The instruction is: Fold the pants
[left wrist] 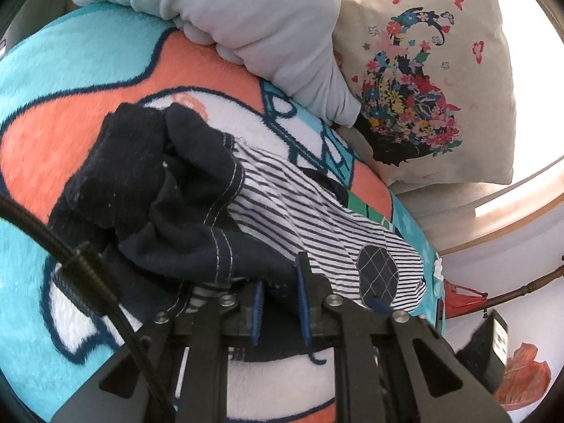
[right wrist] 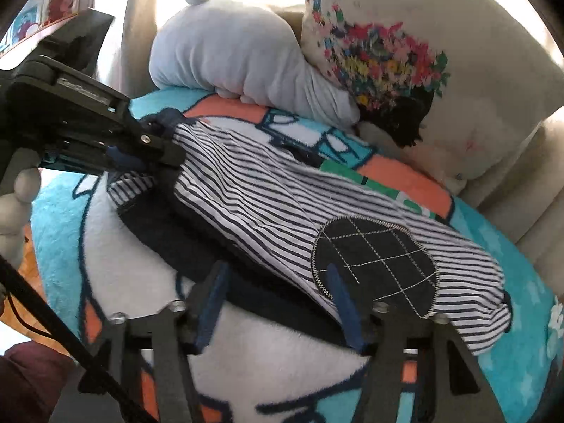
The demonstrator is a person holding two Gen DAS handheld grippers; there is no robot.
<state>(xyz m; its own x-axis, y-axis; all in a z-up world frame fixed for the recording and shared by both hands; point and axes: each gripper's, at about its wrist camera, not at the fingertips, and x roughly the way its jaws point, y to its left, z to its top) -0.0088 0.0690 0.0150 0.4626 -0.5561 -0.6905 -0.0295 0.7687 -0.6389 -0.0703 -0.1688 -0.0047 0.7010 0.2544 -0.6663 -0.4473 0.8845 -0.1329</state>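
Small pants (left wrist: 282, 218), white with navy stripes, navy lining and a quilted navy knee patch (right wrist: 377, 264), lie across a plush blanket (right wrist: 275, 370). The navy waist end is bunched up in the left wrist view. My left gripper (left wrist: 280, 292) is shut on the pants, with fabric pinched between its blue pads. The right wrist view shows it (right wrist: 151, 151) clamped at the waist end of the pants (right wrist: 246, 197). My right gripper (right wrist: 278, 303) stands open by the leg's near edge below the patch. Dark fabric lies between its fingers, and the pads do not press on it.
The blanket (left wrist: 88, 105) is teal, orange and white and covers a sofa seat. A grey plush cushion (right wrist: 239, 60) and a floral cushion (right wrist: 405, 63) lean at the back. A black cable (left wrist: 88, 282) crosses the left wrist view. Wooden floor (right wrist: 31, 282) shows at the left.
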